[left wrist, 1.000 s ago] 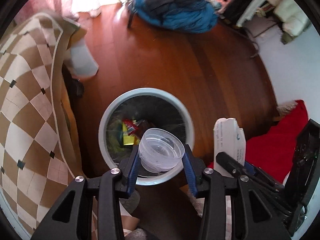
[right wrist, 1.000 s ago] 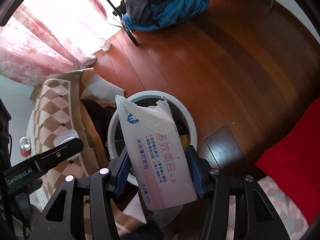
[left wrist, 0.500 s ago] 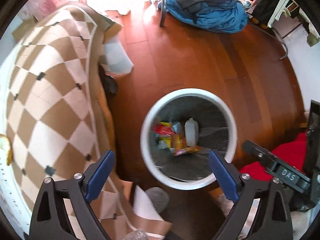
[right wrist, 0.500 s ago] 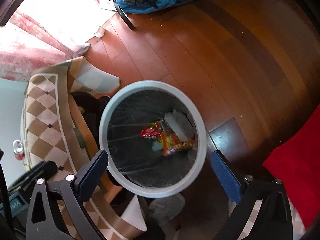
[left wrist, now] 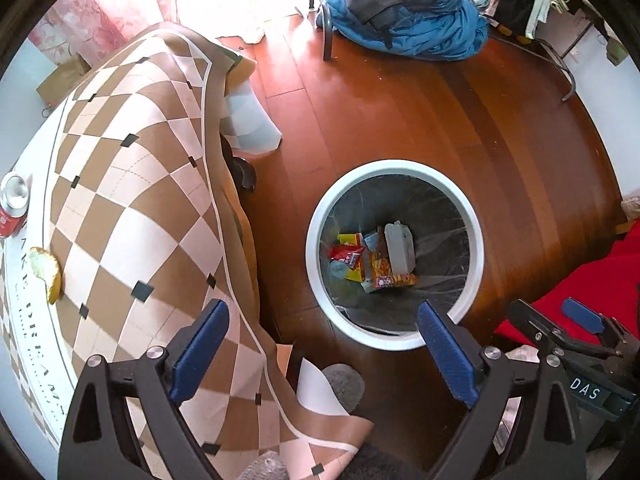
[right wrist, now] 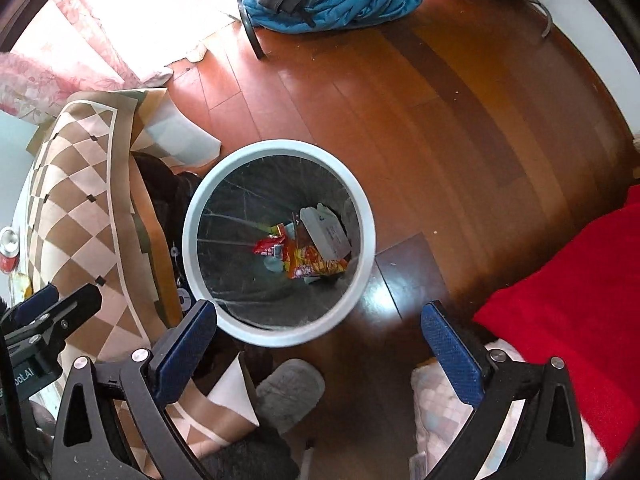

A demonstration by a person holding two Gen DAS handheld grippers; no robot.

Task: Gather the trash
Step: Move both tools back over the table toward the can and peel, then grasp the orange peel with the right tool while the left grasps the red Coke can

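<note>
Both grippers empty and spread wide above a white-rimmed bin (left wrist: 394,254) on a red-brown plank floor (left wrist: 400,112).

The left gripper (left wrist: 320,356) hangs over the bin's near rim and the table edge, jaws far apart with nothing between them; the right gripper (right wrist: 320,354) is the same, wide and bare. Inside the bin lie a pale carton (right wrist: 326,234) and red and yellow wrappers (right wrist: 308,258) on a dark liner. Beside the bin, a table under a brown-and-cream checked cloth (left wrist: 132,208) carries a can (left wrist: 14,208) and a gold-wrapped scrap (left wrist: 46,274). A blue and grey heap of clothes (left wrist: 404,20) sits far across the floor near pink curtains (right wrist: 60,68); red fabric (right wrist: 568,328) lies to the right, and a grey slipper (right wrist: 290,394) is just below the bin.
</note>
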